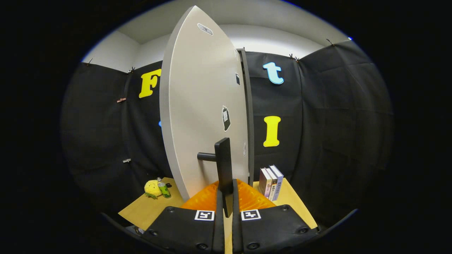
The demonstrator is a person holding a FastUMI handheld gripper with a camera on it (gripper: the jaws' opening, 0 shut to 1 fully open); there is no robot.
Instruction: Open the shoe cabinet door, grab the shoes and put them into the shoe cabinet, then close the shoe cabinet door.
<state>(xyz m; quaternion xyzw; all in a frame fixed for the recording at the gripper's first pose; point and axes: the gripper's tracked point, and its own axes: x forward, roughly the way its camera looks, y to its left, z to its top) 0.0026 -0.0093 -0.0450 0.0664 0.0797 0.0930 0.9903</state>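
Note:
The shoe cabinet's pale grey door (201,106) stands swung out towards me, hinged along a dark upright frame edge (249,116). A black bar handle (223,158) sticks out from the door on a short stub. My gripper (227,193) is shut on the lower end of this handle, one finger pressing on each side of the bar. Several small stickers mark the door's face. The cabinet's inside is hidden behind the door.
A wooden tabletop (148,210) carries the cabinet. Three upright books (271,182) stand just right of the cabinet frame. A yellow plush toy (152,188) and a small green bottle (163,189) sit left of the door. Black cloth walls close the booth all round.

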